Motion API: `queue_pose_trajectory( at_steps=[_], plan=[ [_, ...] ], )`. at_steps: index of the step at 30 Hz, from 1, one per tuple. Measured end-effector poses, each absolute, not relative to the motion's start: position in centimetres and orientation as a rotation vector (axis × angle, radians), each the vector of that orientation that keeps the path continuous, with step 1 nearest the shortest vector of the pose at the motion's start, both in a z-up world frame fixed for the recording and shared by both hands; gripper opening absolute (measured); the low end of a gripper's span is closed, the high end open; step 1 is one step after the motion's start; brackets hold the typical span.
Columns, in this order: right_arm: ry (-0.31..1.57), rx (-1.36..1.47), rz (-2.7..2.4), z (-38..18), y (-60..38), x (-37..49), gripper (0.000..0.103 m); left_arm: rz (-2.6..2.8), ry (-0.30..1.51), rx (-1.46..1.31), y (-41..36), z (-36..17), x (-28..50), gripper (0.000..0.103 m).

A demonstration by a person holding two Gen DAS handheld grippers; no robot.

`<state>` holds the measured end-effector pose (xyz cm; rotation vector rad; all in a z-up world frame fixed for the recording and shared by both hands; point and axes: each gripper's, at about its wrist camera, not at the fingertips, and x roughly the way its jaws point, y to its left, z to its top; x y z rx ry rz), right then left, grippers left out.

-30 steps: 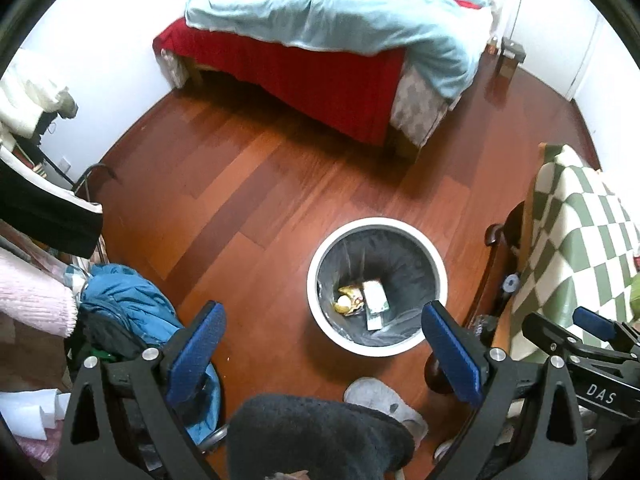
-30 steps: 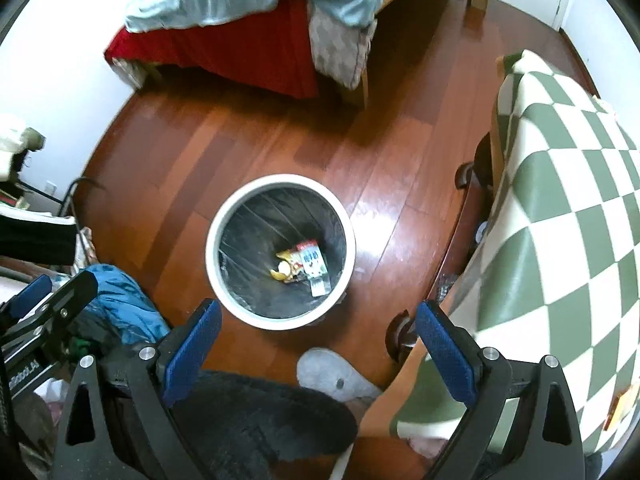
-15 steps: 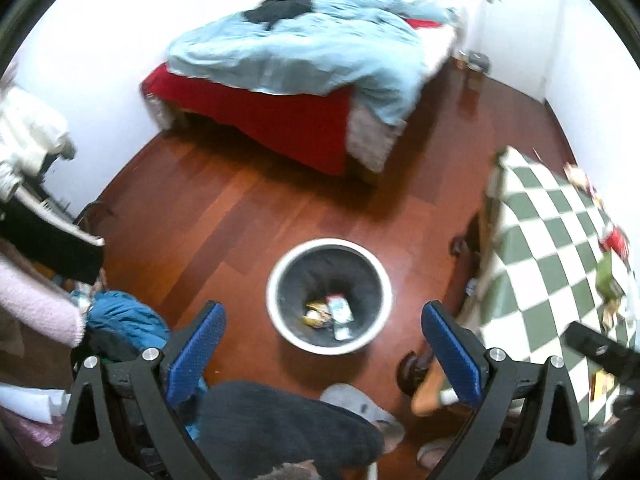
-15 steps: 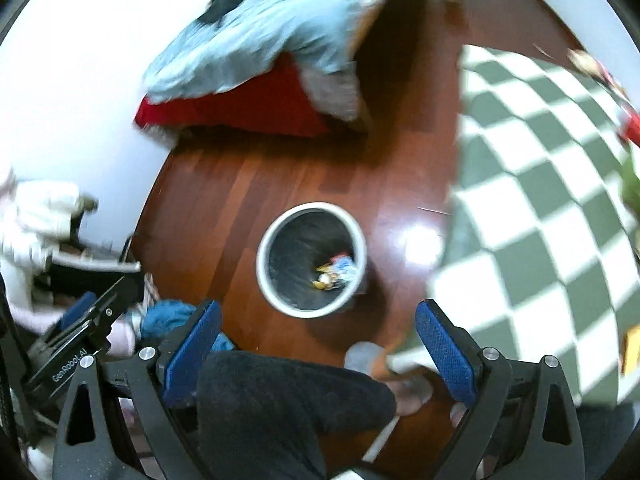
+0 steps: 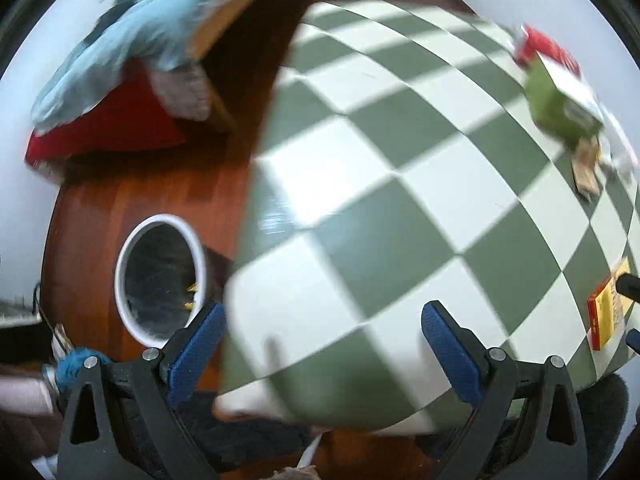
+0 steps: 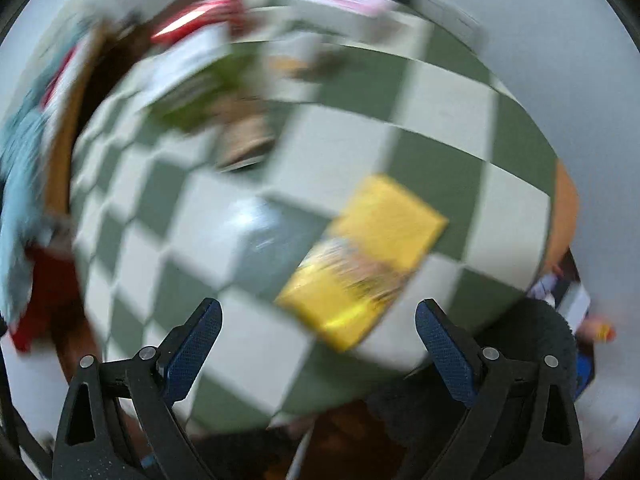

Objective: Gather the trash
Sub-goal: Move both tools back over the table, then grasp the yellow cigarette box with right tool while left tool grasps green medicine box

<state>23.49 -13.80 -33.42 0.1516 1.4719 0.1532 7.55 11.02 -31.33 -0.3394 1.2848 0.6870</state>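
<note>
A white-rimmed trash bin (image 5: pixel 160 276) with a dark liner stands on the wooden floor left of the checkered table (image 5: pixel 400 200); some trash shows inside. My left gripper (image 5: pixel 322 344) is open and empty over the table's near edge. A yellow packet (image 6: pixel 364 260) lies on the checkered table (image 6: pixel 200 240), just ahead of my open, empty right gripper (image 6: pixel 318 346). It also shows at the right edge in the left wrist view (image 5: pixel 606 312). A green box (image 5: pixel 560 100) and a red packet (image 5: pixel 548 48) lie at the table's far side. The right wrist view is blurred.
A bed with a blue quilt (image 5: pixel 136 36) and red cover (image 5: pixel 104 128) stands beyond the bin. A blue garment (image 5: pixel 76 360) lies on the floor left. A brown item (image 5: pixel 586 164) sits near the green box. My dark trouser leg (image 6: pixel 520 344) shows below the table.
Both grippers swung right and up, from over the bin to over the checkered table. The yellow packet came into the right wrist view. Both stayed open.
</note>
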Motion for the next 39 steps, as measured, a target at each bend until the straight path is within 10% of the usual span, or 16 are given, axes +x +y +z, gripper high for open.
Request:
queue_pose_trajectory(
  at_steps=[7,14,31,39],
  plan=[
    [1.457,0.111,0.100,-35.6,-13.7,25.3,0.095,0.657,1.339,-0.295,9.1,-33.4,10.8,0.100],
    [1.367,-0.115,0.234,-35.0,-11.9,25.5,0.067,0.649,1.347,-0.283,8.5,-33.5,12.3,0.100],
    [1.502,-0.244,0.269,-35.6,-14.7,41.6,0.062,0.432,1.273,-0.289,5.6,-25.2,30.7,0.100],
    [1.555,-0.150,0.217,-35.4,-15.5,42.9,0.077,0.395,1.387,-0.259,5.8,-27.6,36.5,0.100]
  ],
)
